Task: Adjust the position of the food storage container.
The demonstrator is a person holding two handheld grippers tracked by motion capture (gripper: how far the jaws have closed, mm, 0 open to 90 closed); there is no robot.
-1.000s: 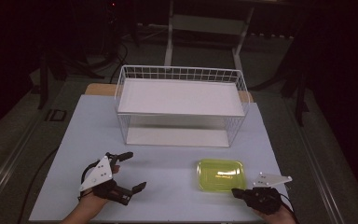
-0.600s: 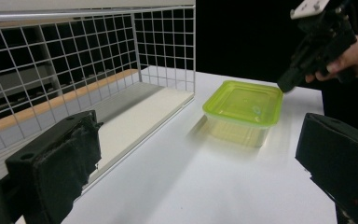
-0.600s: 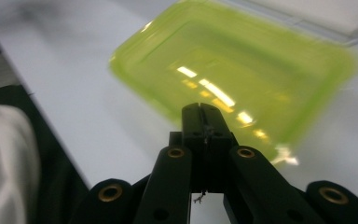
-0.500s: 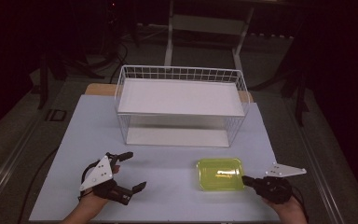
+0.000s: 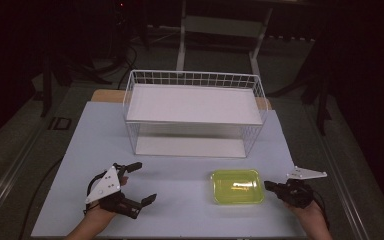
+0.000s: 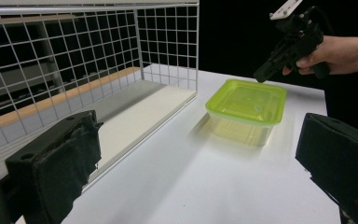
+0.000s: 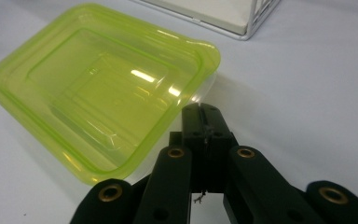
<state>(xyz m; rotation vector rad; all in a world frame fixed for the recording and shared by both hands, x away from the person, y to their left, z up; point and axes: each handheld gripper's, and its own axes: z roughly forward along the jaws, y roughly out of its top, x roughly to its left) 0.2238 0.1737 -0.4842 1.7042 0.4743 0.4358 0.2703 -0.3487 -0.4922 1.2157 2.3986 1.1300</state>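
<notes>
A yellow-green see-through lidded container (image 5: pixel 237 186) rests on the white table toward the front right. In the left gripper view the container (image 6: pixel 247 105) lies ahead. In the right gripper view the container (image 7: pixel 98 88) lies close at the left. My right gripper (image 5: pixel 269 185) is shut with nothing between its jaws. Its tip (image 7: pixel 203 112) points at the container's right rim, very near it; I cannot tell if it touches. From the left gripper view, the right gripper (image 6: pixel 262 76) hovers by that far rim. My left gripper (image 5: pixel 146 182) stands open over the front left of the table, holding nothing.
A white wire rack (image 5: pixel 195 112) with an upper shelf and a lower board stands at the back middle of the table (image 5: pixel 180 210). The rack's mesh (image 6: pixel 74 56) is close on the left in the left gripper view. Dark floor surrounds the table.
My right gripper has moved from the container's front right corner, rightward and away from the person, to the container's right side. The left gripper and the container have stayed put.
</notes>
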